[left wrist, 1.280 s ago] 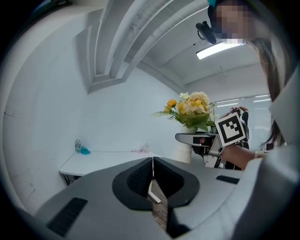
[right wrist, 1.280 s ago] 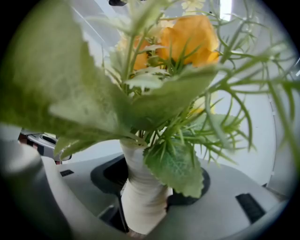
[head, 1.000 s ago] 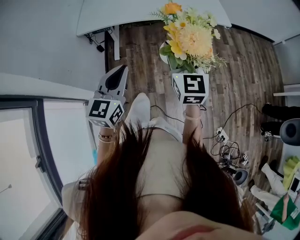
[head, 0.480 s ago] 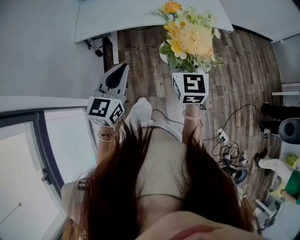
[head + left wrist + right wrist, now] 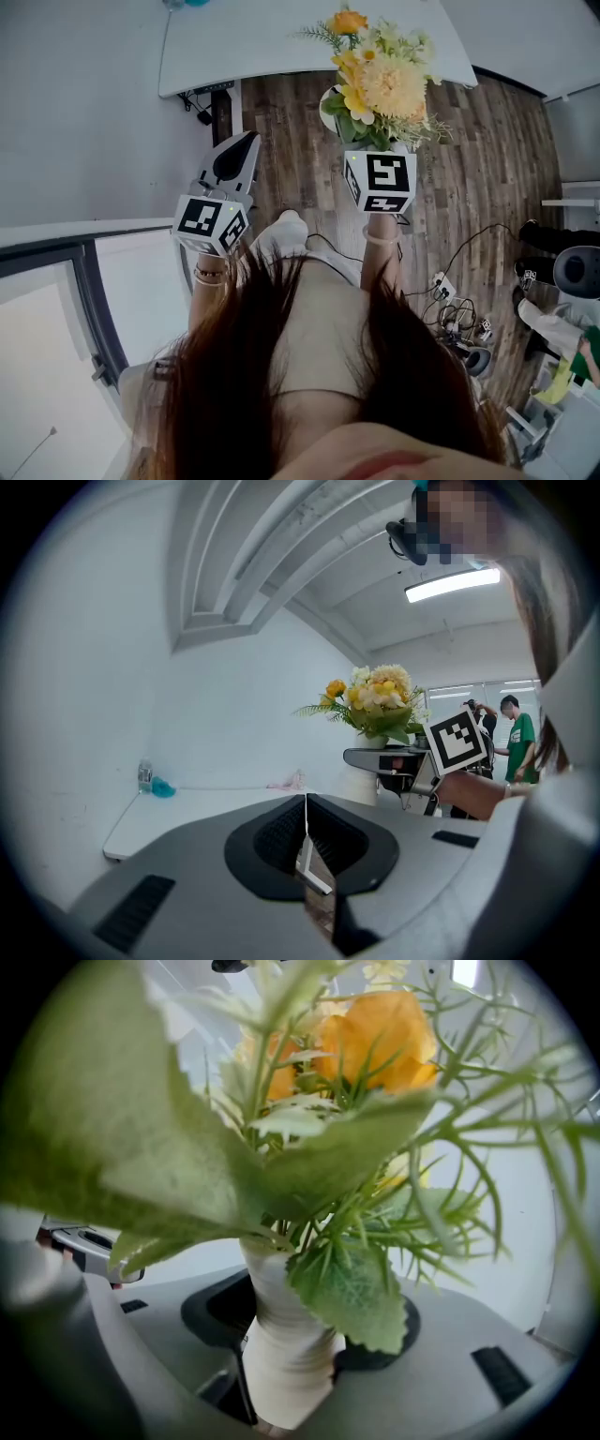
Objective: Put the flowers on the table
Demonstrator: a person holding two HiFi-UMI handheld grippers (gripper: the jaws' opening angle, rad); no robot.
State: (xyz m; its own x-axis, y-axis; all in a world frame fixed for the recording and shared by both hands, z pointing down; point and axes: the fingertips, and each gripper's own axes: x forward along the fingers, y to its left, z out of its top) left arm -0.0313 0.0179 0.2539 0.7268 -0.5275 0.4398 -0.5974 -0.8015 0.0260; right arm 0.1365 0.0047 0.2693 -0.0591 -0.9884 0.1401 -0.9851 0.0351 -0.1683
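Note:
A bunch of yellow and orange flowers (image 5: 384, 80) stands in a white ribbed vase (image 5: 281, 1354). My right gripper (image 5: 375, 150) is shut on the vase's neck, and leaves hide most of the right gripper view. The flowers are held over the near edge of the white table (image 5: 262, 37). My left gripper (image 5: 234, 155) is shut and empty, its jaws meeting in a thin line (image 5: 306, 832). In the left gripper view the flowers (image 5: 375, 700) and the right gripper (image 5: 403, 761) show to the right, in front of the table (image 5: 206, 808).
A small bottle and a blue thing (image 5: 155, 782) sit at the table's far left, and a pink thing (image 5: 286, 782) lies near its middle. Cables and a power strip (image 5: 445, 281) lie on the wooden floor. People (image 5: 511, 738) stand in the background.
The table has come nearer and lower in the head view. The flowers, still held by my right gripper, now overlap its edge. The left gripper keeps its pose.

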